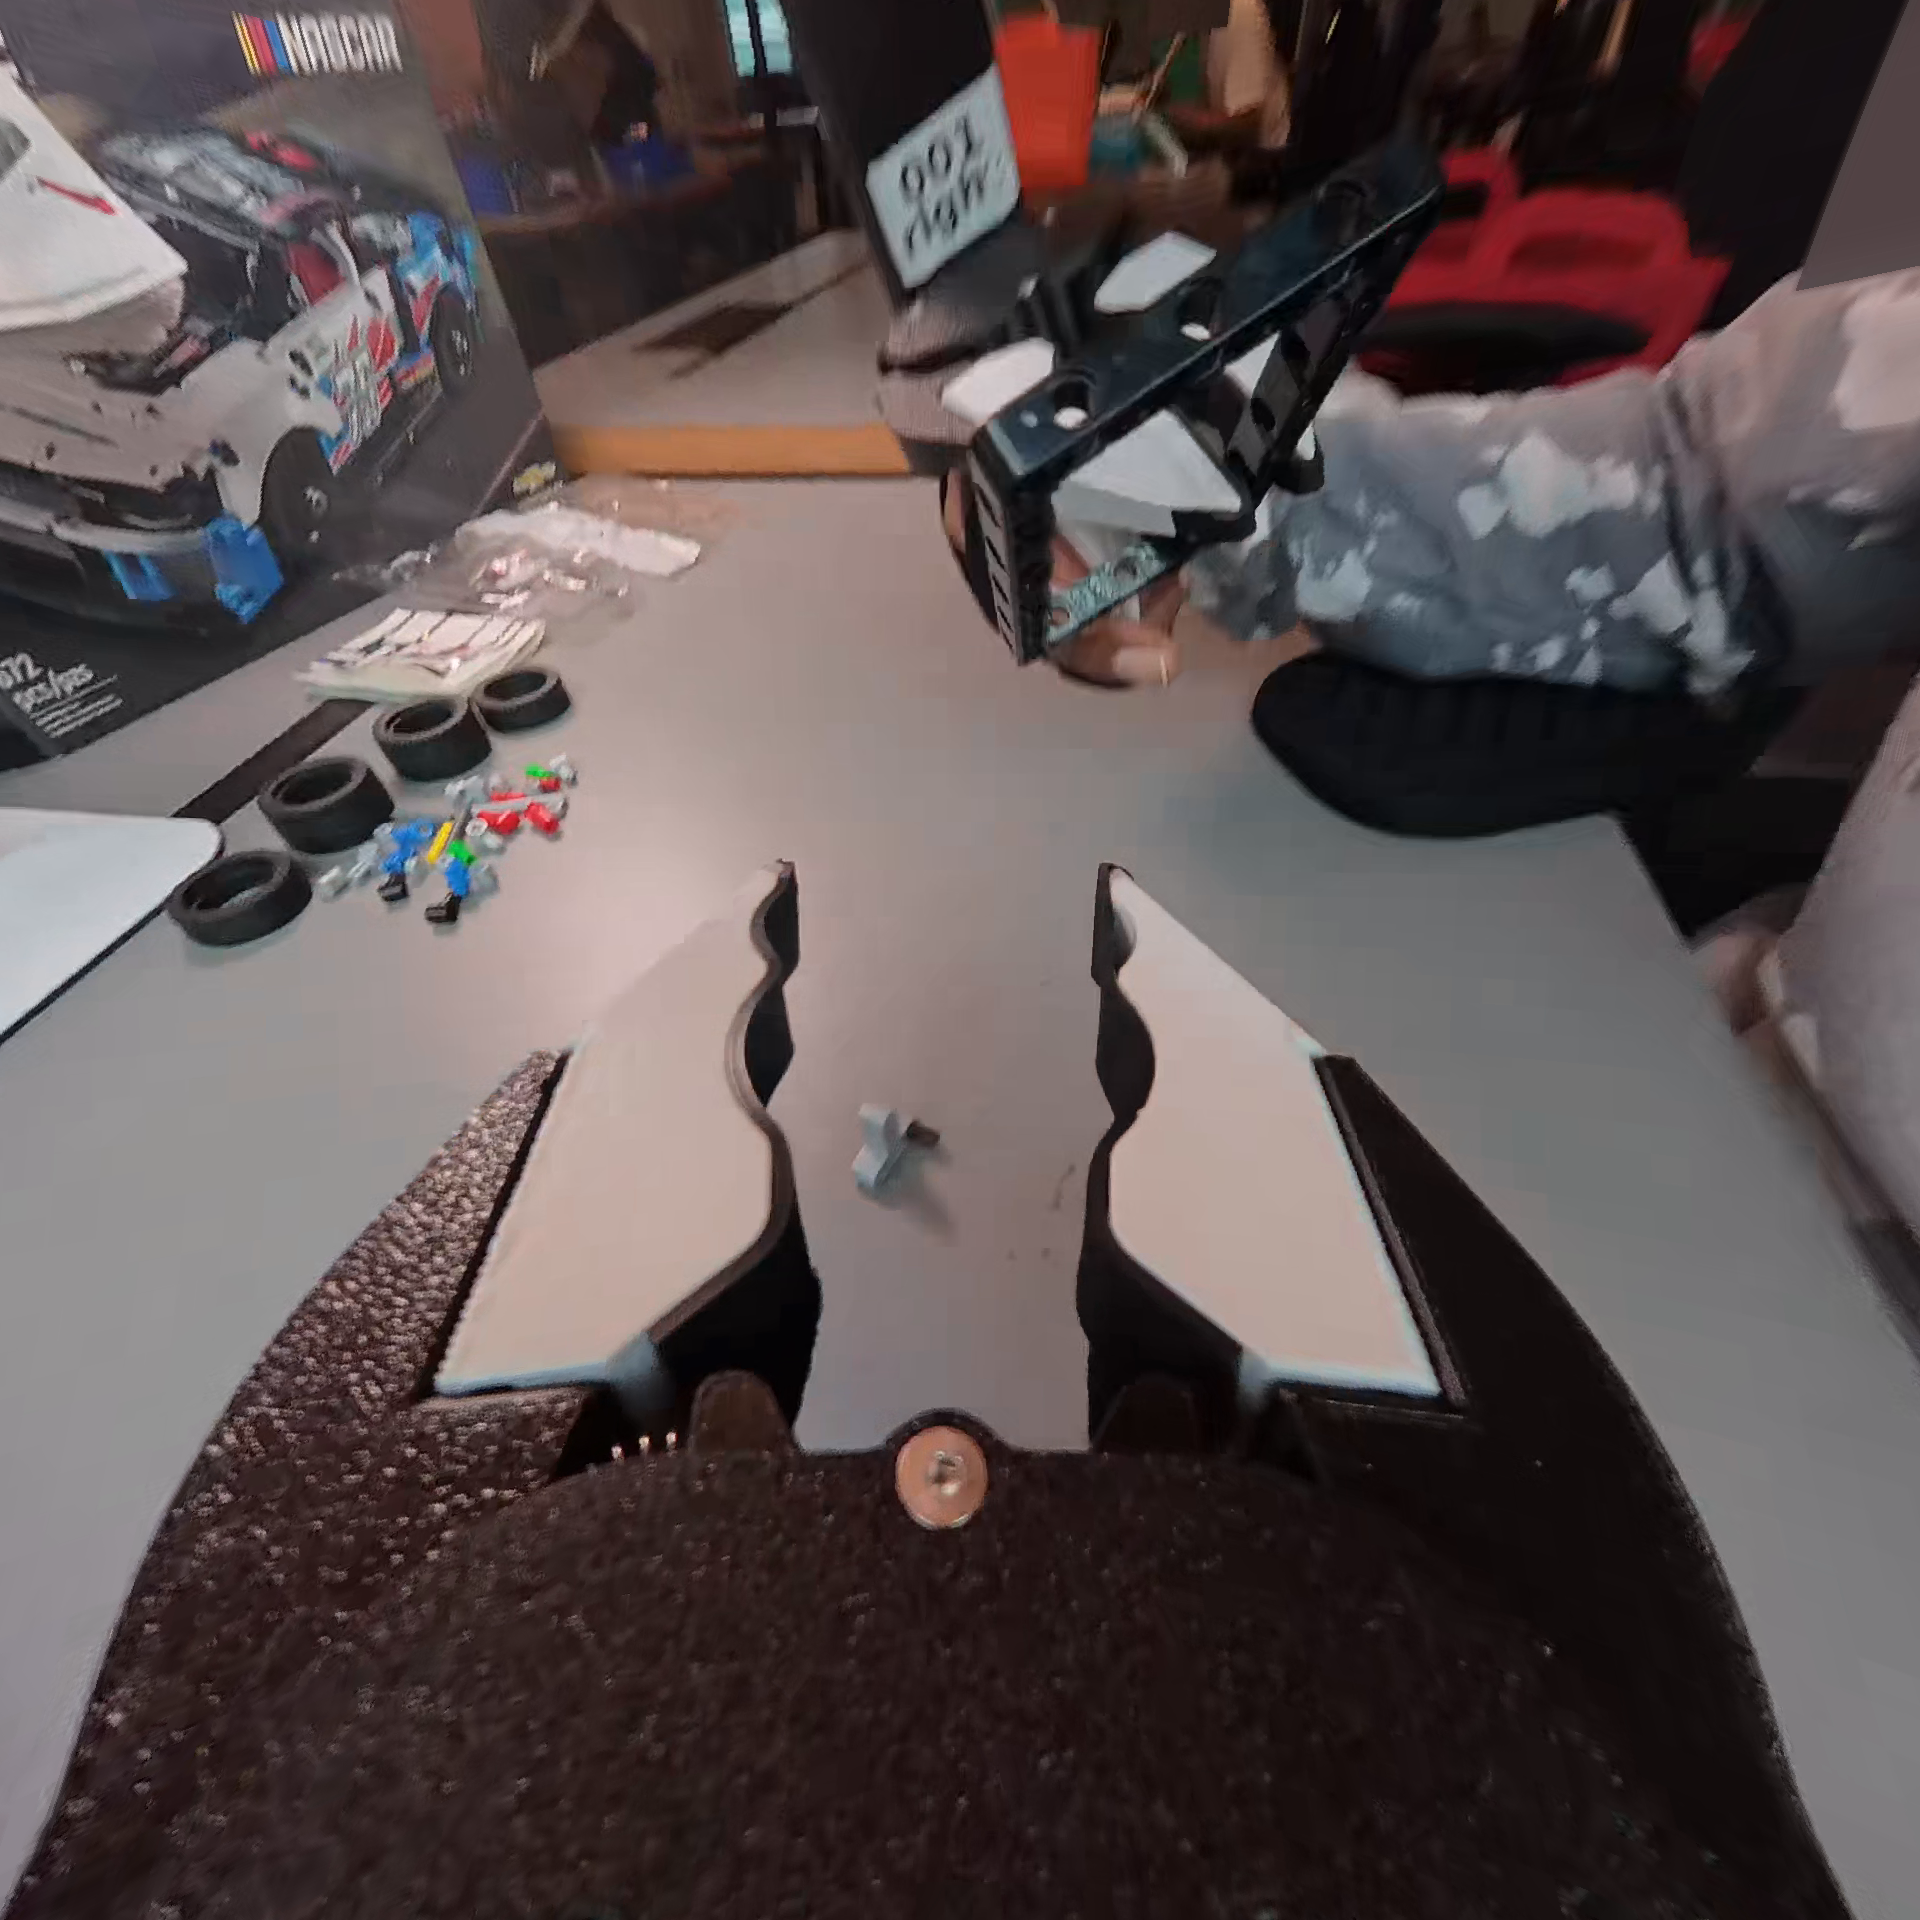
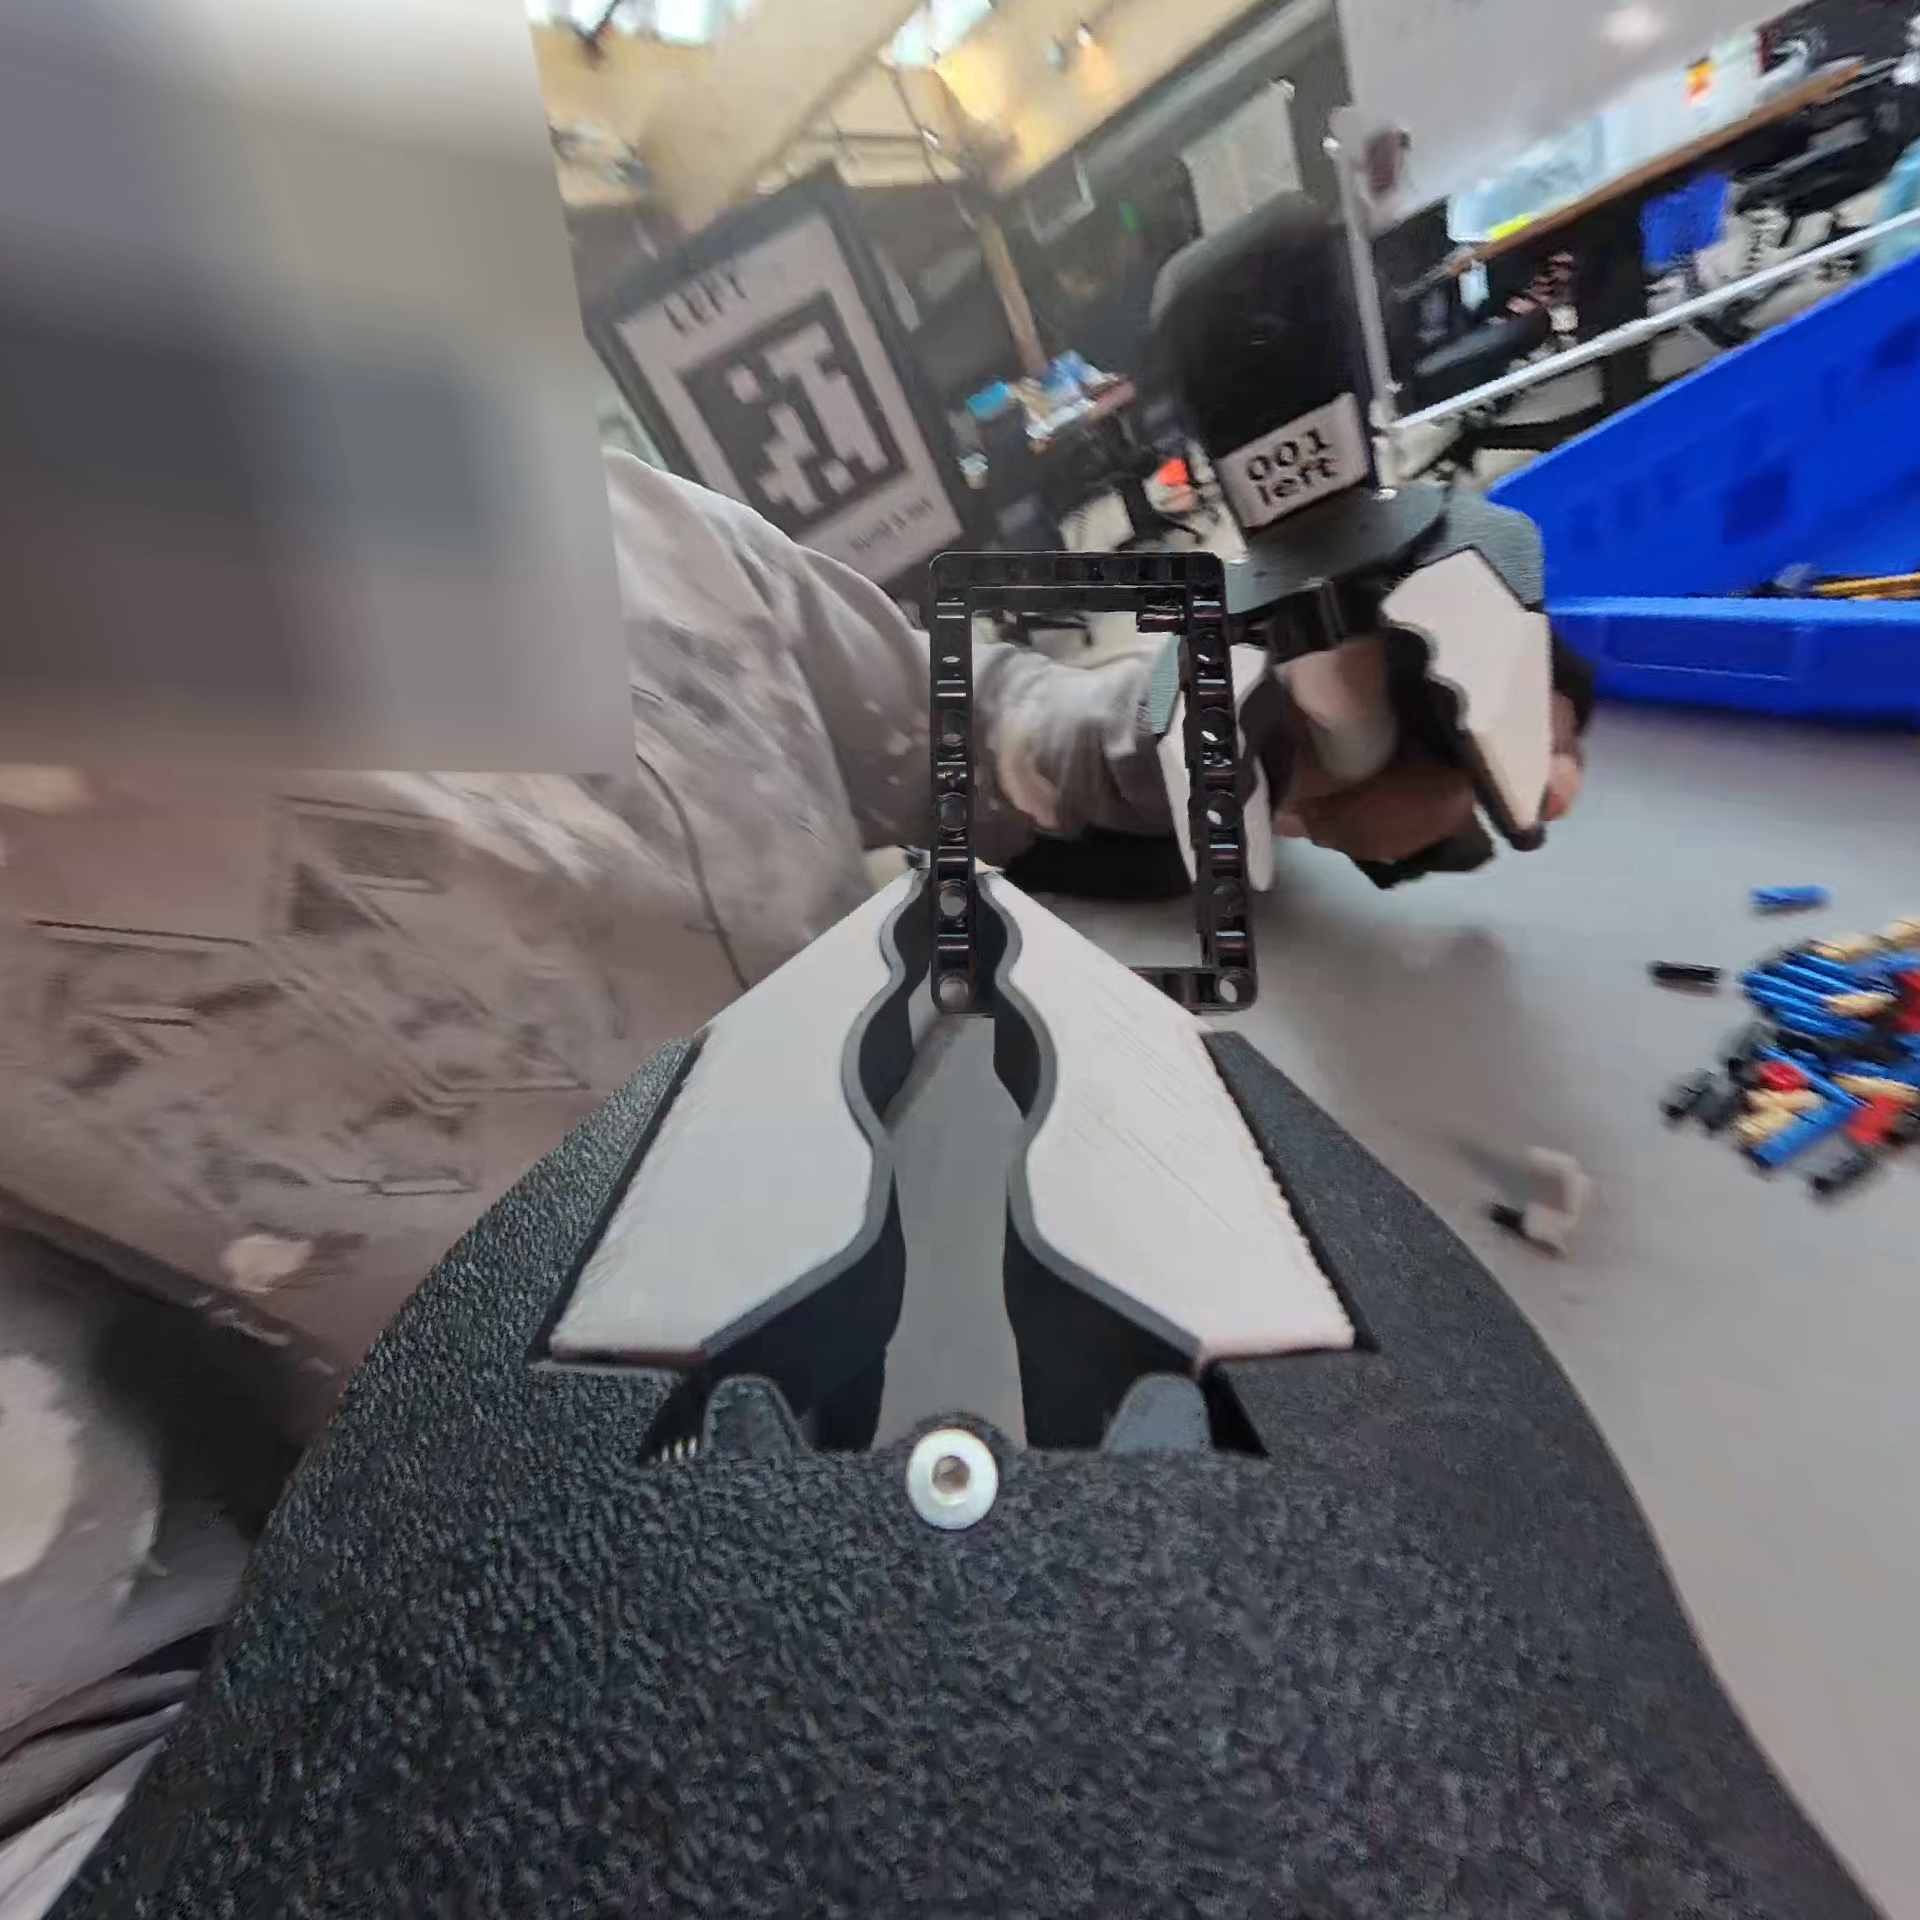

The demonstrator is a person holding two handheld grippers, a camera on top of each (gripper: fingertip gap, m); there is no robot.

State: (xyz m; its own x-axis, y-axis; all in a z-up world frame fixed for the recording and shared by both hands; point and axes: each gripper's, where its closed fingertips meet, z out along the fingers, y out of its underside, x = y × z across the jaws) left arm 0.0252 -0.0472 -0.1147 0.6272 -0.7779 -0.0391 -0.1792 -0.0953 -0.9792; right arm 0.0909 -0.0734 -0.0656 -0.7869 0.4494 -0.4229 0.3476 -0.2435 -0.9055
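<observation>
My right gripper (image 2: 951,904) is shut on the lower end of one side beam of a black rectangular frame of holed beams (image 2: 951,727) and holds it upright above the grey table (image 2: 1558,1455). In the left wrist view the frame (image 1: 1330,260) and the right gripper (image 1: 1060,426) are up at the far right, with a hand and a patterned sleeve behind. My left gripper (image 1: 945,894) is open and empty, low over the table. A small grey piece with a black pin (image 1: 888,1148) lies between its fingers. The right wrist view shows this piece (image 2: 1553,1195) and the left gripper (image 2: 1392,842) behind the frame.
At the far left lie several black tyres (image 1: 431,738), a heap of small coloured parts (image 1: 468,831), a booklet (image 1: 426,649), clear bags (image 1: 582,545) and a large model-car box (image 1: 239,343). A pile of blue, red and black pins (image 2: 1829,1060) and a blue bin (image 2: 1745,540) are on the right.
</observation>
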